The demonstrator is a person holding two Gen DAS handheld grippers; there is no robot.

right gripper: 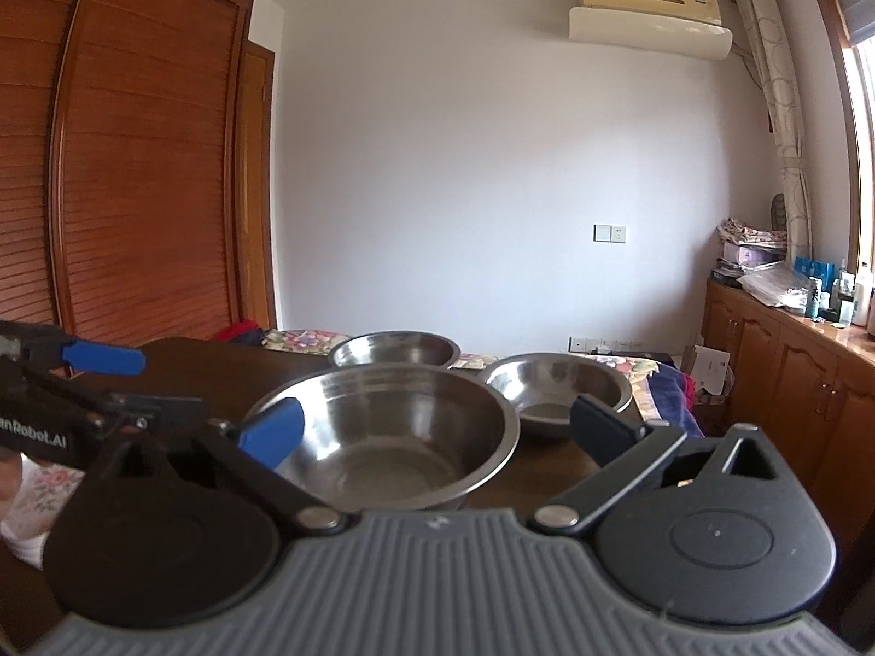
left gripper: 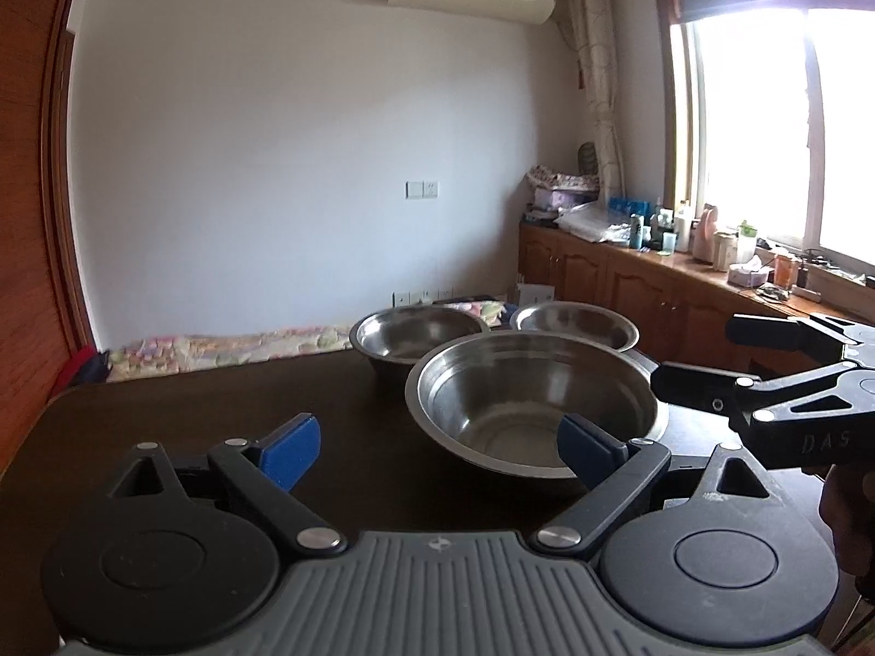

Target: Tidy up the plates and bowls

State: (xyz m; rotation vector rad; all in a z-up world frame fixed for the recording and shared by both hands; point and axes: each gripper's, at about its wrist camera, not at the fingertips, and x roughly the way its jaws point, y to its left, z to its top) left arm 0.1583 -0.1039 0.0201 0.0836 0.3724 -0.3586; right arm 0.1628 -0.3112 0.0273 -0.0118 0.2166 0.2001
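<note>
left gripper [left gripper: 440, 451]: jaws spread wide, holding nothing, aimed at the near bowl [left gripper: 533, 410]. right gripper [right gripper: 435, 429]: jaws equally wide, empty, flanking that bowl (contact cannot be told). all three bowls sit upright, mouths up, round with no long axis, on the table [left gripper: 219, 410]; far bowl [left gripper: 415, 336] and right bowl [left gripper: 577, 325] stand behind.

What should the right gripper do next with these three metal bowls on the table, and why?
Probably ease the right gripper forward and close on the rim of the nearest bowl. It is open with that bowl between its fingers, all three bowls stand apart unstacked, and the left gripper is open and holds nothing.
</note>
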